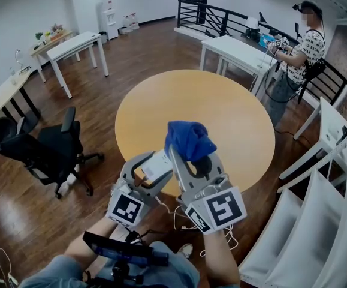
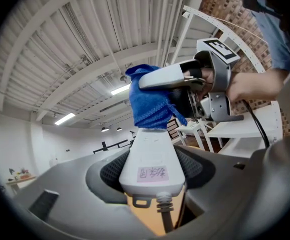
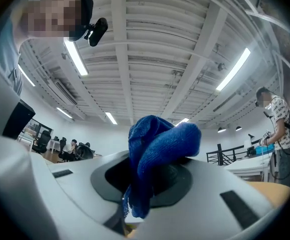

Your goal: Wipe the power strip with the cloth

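Head view, left gripper point(image 1: 151, 159) clamped on power strip point(image 1: 159, 168), right gripper point(image 1: 194, 159) pinching blue cloth point(image 1: 188, 138) at its end

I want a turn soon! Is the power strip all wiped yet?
Not yet. Done: the left gripper holds the power strip above the table, and the right gripper grips the cloth. In hand: the cloth sits at the strip's far end. Left: wiping along the rest.

A black office chair point(image 1: 50, 147) stands off the round table's point(image 1: 233, 116) left edge. A person point(image 1: 302, 50) stands at a white desk point(image 1: 236, 50).
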`<state>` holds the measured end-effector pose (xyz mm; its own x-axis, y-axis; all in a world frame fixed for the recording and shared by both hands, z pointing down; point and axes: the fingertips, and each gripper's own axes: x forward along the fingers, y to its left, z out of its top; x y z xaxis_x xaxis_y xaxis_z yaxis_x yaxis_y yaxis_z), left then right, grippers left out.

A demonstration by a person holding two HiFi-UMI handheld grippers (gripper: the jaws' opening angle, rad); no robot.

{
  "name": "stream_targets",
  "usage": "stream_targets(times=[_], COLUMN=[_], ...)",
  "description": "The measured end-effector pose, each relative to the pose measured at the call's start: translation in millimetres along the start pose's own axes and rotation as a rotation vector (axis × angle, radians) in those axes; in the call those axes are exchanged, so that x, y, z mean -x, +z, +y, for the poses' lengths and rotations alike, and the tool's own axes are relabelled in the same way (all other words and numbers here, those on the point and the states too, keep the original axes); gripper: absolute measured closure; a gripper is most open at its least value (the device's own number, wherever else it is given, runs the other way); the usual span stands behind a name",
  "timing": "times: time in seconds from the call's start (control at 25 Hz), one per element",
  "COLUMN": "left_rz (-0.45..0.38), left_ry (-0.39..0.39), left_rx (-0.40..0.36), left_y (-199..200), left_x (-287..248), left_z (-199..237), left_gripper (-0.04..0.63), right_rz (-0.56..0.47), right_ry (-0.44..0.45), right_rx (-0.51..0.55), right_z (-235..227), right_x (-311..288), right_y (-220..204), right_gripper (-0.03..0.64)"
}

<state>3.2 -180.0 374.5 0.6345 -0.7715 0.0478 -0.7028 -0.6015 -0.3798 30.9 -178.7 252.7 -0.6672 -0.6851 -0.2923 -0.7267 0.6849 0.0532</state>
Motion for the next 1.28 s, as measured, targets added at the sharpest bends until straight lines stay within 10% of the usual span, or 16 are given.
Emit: stream_targets(times=[0.76,1.28], left_rz=[0.015,-0.023], left_ry=[0.018,0.033], left_rx=[0.022,0.245], left_y=[-2,-5], left_x=[-4,2], left_z=[11,45], left_gripper=[0.31,0.311], right_rz=[0.085,-0.009], right_ry=[0.156,-0.005], right_rx=[-0.102,-0.054], right_z=[72,13], right_x=[-12,20], right_y=[-35,-20], right_gripper=[0.541,0.541])
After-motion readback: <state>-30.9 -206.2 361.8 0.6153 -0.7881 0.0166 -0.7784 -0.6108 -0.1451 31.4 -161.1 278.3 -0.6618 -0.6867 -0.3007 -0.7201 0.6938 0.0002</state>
